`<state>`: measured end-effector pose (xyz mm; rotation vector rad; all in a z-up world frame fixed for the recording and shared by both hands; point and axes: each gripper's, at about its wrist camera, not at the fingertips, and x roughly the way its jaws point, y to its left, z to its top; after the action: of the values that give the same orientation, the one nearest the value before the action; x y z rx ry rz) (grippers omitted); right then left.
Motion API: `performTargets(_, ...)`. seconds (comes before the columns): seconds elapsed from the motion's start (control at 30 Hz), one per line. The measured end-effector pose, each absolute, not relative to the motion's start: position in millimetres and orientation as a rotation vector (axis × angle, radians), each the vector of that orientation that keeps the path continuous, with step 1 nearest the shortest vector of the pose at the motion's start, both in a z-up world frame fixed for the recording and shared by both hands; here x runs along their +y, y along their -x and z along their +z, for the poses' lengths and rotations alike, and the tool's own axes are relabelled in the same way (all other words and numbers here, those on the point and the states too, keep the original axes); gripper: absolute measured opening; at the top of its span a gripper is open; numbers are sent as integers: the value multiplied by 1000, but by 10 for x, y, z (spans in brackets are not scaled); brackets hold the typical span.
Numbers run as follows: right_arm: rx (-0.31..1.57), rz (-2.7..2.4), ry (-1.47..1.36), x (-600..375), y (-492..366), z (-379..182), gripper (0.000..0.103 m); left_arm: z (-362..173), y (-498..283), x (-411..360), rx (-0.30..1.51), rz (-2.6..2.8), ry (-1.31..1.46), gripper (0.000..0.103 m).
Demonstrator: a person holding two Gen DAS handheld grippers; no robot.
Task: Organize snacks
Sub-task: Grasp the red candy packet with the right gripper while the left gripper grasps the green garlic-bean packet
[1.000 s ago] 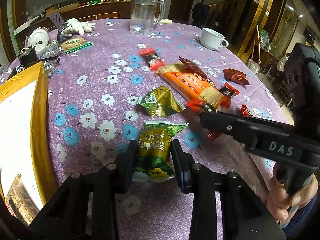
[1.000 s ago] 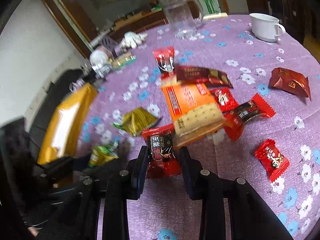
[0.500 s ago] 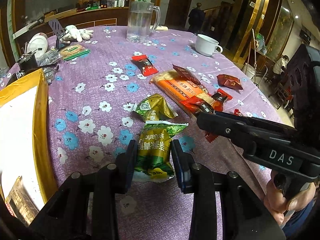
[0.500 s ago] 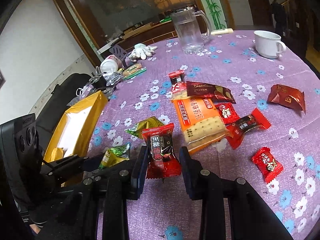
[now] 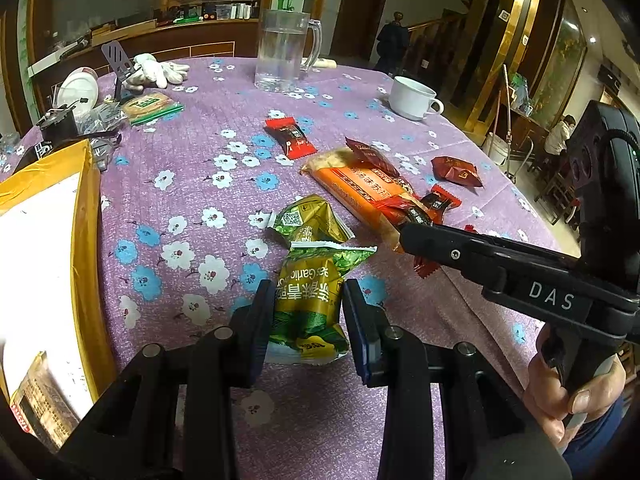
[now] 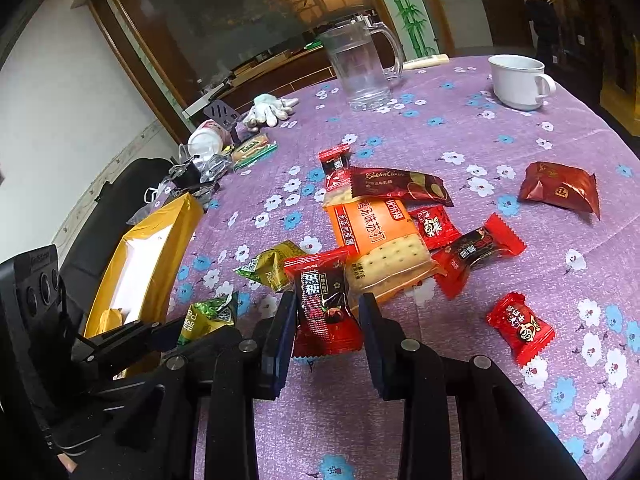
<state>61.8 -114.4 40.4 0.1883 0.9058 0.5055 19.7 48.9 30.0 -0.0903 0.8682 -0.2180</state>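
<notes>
My left gripper (image 5: 306, 300) is shut on a green garlic snack packet (image 5: 312, 292) and holds it above the purple flowered tablecloth (image 5: 192, 184). My right gripper (image 6: 328, 312) is shut on a red and black candy packet (image 6: 322, 300); its arm crosses the left wrist view (image 5: 500, 264). A second green packet (image 5: 308, 220) lies just ahead. An orange cracker pack (image 6: 376, 240) lies mid-table with several red candies around it (image 6: 520, 326). A yellow box (image 5: 44, 248) with a white inside stands at the left edge; it also shows in the right wrist view (image 6: 148, 256).
A glass mug (image 5: 286, 52) and a white cup (image 5: 412, 98) stand at the far side. A dark red packet (image 6: 560, 188) lies to the right. White gloves (image 5: 160, 70), a green-edged biscuit pack (image 5: 150, 106) and clutter sit at the far left.
Both grippers have risen and pulled back a little with their packets still held. The packets on the table have not moved.
</notes>
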Motion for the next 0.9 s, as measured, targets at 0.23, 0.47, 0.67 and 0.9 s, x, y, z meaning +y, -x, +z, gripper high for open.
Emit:
performTargets(0.23,905,503,-185,-1147,-619,403,33,306,-196,491,868,-217,92,32)
performTargets(0.47,903,499,-178,-1149,-619,409,33,306,-192,495,870,-217,93,32)
performTargets(0.67,899,496,-173,-1136,-619,417,33,305,-190,498,869,-217,94,32)
performTargets(0.9,885,494,-170,-1144,-607,442,33,308,-187,511,863,-203,93,32)
